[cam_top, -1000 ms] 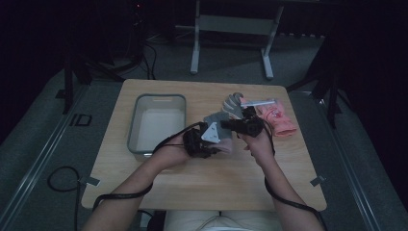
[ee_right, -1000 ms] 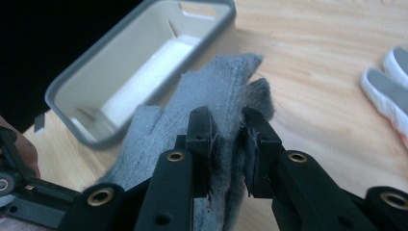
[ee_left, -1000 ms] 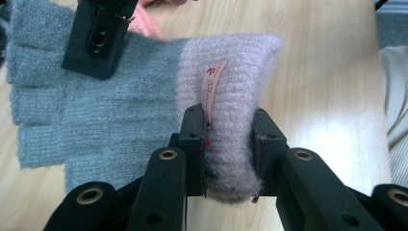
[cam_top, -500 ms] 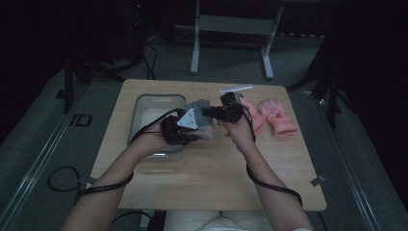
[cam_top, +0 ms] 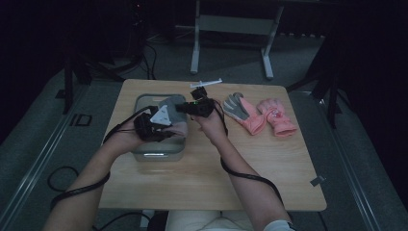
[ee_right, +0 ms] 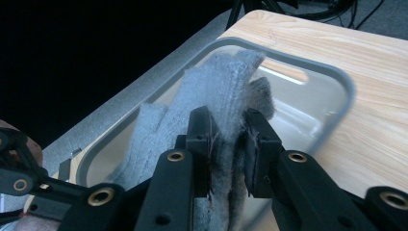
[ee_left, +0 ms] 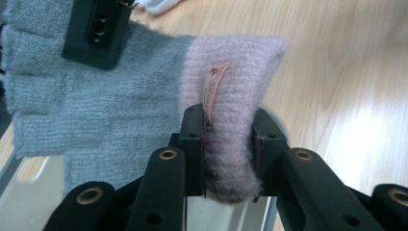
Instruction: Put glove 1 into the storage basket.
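A knit glove (cam_top: 174, 107), grey with a pink cuff, is stretched between both grippers above the grey tray (cam_top: 159, 156). My left gripper (cam_top: 166, 126) is shut on the pink cuff (ee_left: 231, 72), its jaws pinching the cuff beside a small label. My right gripper (cam_top: 186, 107) is shut on the grey finger end (ee_right: 216, 82), which hangs over the tray's inside (ee_right: 298, 110). In the left gripper view, the glove (ee_left: 110, 110) spreads flat and a jaw of the right gripper (ee_left: 98, 29) clamps its far end.
Two pink gloves (cam_top: 243, 113) (cam_top: 276, 116) lie side by side on the wooden table right of my hands. A small white object (cam_top: 207, 83) rests near the far edge. The tray sits at the table's left half.
Both grippers have carried the grey-and-pink glove leftward from the table's middle to above the tray, away from the pink gloves.
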{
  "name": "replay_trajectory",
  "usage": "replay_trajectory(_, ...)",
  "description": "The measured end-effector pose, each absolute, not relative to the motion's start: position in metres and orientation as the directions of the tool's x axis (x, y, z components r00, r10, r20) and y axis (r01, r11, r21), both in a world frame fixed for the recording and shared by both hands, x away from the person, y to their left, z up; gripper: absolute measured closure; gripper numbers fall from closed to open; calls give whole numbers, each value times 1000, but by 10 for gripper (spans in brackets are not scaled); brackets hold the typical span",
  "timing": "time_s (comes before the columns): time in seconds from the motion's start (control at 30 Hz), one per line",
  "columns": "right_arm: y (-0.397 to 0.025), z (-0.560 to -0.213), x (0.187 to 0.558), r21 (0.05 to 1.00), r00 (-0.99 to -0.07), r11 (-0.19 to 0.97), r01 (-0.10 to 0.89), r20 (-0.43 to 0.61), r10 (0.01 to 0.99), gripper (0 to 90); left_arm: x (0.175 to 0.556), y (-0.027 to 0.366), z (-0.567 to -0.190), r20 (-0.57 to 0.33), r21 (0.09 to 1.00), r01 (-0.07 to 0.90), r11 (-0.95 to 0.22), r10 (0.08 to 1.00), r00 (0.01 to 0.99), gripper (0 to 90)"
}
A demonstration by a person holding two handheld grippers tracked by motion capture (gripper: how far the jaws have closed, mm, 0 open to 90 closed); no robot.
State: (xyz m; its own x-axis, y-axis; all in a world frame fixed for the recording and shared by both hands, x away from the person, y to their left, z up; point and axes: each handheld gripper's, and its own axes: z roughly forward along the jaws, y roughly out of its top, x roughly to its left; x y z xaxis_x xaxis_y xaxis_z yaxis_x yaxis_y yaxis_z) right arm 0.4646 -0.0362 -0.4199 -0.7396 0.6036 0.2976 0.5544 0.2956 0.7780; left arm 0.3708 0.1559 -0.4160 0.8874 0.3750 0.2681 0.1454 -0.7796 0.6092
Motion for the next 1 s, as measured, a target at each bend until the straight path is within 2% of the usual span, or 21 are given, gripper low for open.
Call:
replay_trajectory(0.23, -5, -435, 470, 768, -750, 310, 560, 312, 583, 753, 373, 185, -434, 276, 584, 165, -795, 385, 881, 704)
replay_trajectory(0.4, 6, -454, 474, 739, -742, 338, 583, 314, 593, 753, 379, 196, -449, 250, 555, 186, -811, 376, 893, 705)
replay_trajectory(0.63, 7, -472, 479, 703, -728, 371, 607, 303, 615, 753, 391, 195, -465, 225, 523, 189, -831, 349, 910, 706)
replay_trajectory(0.83, 15, -484, 485, 676, -722, 414, 610, 258, 642, 753, 406, 185, -480, 215, 424, 197, -884, 309, 926, 709)
replay_trajectory(1.0, 20, -484, 486, 667, -727, 440, 601, 228, 648, 750, 412, 184, -484, 206, 404, 197, -894, 298, 932, 709)
